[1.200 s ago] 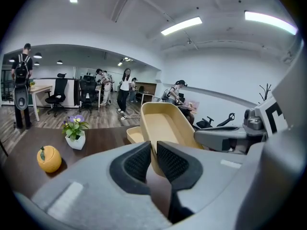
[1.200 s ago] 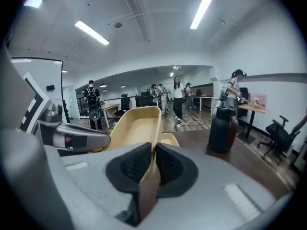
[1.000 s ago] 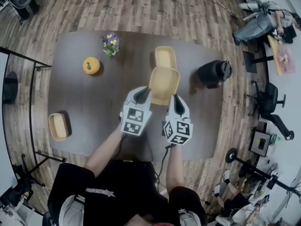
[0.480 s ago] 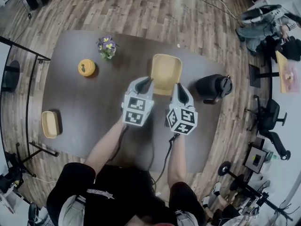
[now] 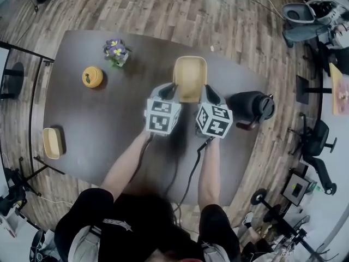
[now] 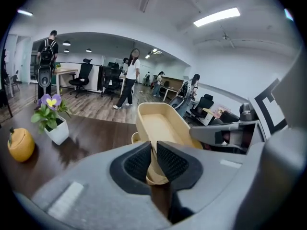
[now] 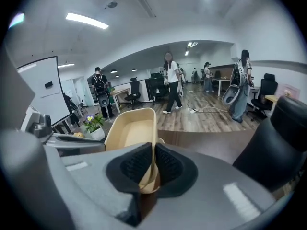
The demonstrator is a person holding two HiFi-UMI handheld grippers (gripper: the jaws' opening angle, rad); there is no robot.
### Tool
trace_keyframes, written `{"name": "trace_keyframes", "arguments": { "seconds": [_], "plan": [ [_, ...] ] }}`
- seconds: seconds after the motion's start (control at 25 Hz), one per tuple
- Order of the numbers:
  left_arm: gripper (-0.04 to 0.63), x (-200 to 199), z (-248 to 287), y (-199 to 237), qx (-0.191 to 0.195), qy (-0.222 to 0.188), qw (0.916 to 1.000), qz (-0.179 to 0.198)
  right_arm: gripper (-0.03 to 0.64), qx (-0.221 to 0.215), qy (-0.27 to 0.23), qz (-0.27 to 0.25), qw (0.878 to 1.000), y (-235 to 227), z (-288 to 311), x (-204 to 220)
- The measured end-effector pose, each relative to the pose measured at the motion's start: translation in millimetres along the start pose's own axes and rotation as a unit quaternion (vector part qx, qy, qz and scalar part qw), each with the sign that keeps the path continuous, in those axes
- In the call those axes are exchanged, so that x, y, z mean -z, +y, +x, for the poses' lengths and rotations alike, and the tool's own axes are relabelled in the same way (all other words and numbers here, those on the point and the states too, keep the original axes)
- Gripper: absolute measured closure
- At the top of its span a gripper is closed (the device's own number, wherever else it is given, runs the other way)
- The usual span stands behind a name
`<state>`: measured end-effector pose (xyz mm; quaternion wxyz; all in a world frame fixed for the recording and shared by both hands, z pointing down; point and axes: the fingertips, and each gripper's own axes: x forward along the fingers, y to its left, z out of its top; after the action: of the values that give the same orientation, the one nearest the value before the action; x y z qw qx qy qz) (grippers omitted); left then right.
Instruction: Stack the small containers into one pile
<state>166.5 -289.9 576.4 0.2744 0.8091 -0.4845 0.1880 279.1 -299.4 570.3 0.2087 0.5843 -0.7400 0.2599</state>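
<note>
Left gripper [image 5: 171, 86] and right gripper [image 5: 208, 88] tight on near rim of empty tan container [image 5: 190, 75], second container [image 6: 133, 137] beneath

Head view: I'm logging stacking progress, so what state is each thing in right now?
Top container: upright, empty, held over a second container.
Left gripper: shut on its rim.
Right gripper: shut on its rim.
Third container: apart at the table's left edge, unstacked.
Flowerpot: upright.

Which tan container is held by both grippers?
The upper container at mid-table: the left gripper and right gripper each pinch its near rim. The container beneath and the left-edge container are not gripped.
</note>
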Motion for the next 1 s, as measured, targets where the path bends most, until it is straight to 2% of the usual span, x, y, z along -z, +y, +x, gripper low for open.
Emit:
{"name": "trace_keyframes", "arguments": {
  "seconds": [0.32,0.48,0.72,0.92,0.96,1.0],
  "plan": [
    [0.548,26.8,26.0,12.5,-0.017,0.061,0.998,-0.004,0.589,-0.024,0.048,0.037,0.998,-7.8,31.9,31.1],
    [0.546,37.3,33.9,19.5,-0.023,0.078,0.9967,-0.003,0.589,-0.025,0.061,0.034,0.997,-7.6,43.0,42.8],
    [0.546,44.9,41.6,22.5,-0.027,0.087,0.9958,-0.006,0.589,-0.026,0.073,0.034,0.996,-10.2,52.8,53.8],
    [0.537,43.1,42.0,26.1,-0.033,0.075,0.9965,0.018,0.588,-0.024,0.065,0.03,0.997,-10.9,54.1,54.6],
    [0.531,42.2,41.2,27.0,-0.035,0.069,0.9968,0.021,0.583,-0.022,0.057,0.023,0.998,-10.8,53.8,52.9],
    [0.505,41.9,40.7,27.0,-0.036,0.062,0.9972,0.021,0.543,-0.021,0.047,0.015,0.999,-10.3,53.3,50.3]
  ]
}}
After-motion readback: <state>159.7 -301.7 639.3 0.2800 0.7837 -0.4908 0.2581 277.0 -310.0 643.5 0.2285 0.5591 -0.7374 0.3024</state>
